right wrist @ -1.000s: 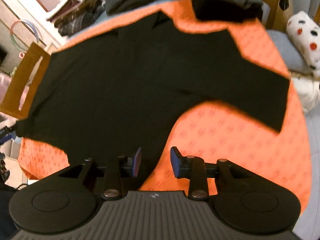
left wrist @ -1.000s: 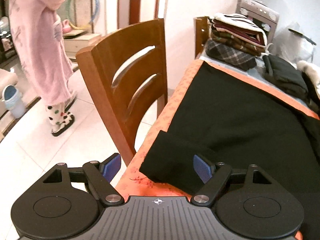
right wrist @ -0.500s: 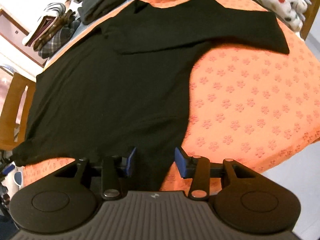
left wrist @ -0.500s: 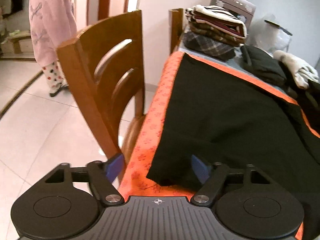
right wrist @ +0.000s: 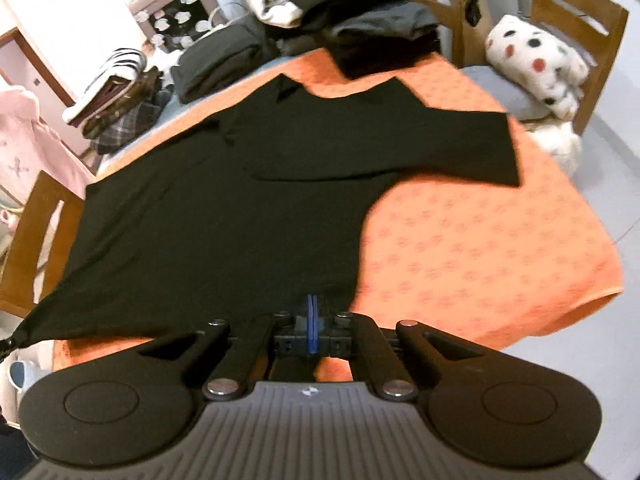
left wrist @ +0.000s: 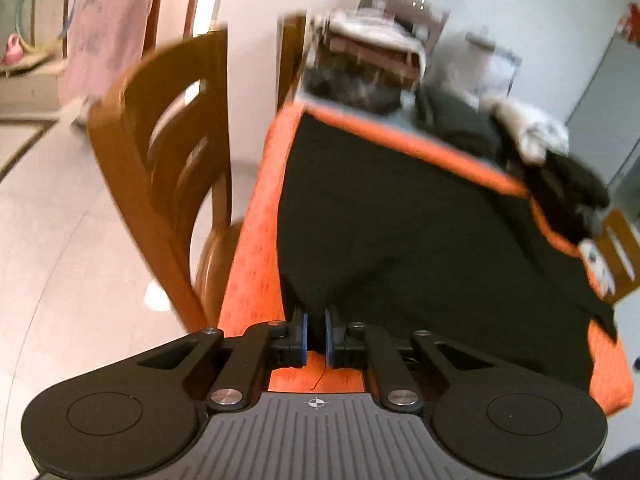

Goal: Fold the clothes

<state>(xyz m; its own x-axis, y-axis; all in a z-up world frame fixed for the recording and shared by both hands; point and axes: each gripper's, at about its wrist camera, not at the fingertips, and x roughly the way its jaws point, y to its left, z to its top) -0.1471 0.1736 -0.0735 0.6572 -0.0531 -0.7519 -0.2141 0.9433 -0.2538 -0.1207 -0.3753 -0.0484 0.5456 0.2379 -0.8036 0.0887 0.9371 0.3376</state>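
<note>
A black long-sleeved top (right wrist: pixel 224 216) lies spread flat on the orange tablecloth (right wrist: pixel 472 240), one sleeve (right wrist: pixel 460 148) stretched out to the right. My right gripper (right wrist: pixel 312 318) is shut on the near hem of the top. In the left wrist view the same black top (left wrist: pixel 400 224) runs away from me, and my left gripper (left wrist: pixel 315 334) is shut on its near left corner, the cloth pulled up into a peak. That lifted corner (right wrist: pixel 24 332) shows stretched at the far left of the right wrist view.
A wooden chair (left wrist: pixel 160 168) stands close to the table's left edge. Stacks of folded clothes (right wrist: pixel 120 96) and dark piles (right wrist: pixel 360 20) crowd the far side. A spotted white bundle (right wrist: pixel 536 64) rests on a chair at the right. A person in pink (left wrist: pixel 108 28) stands beyond.
Both grippers have closed from open onto the black top's near edge. The left one now lifts its corner, and both views have swung.
</note>
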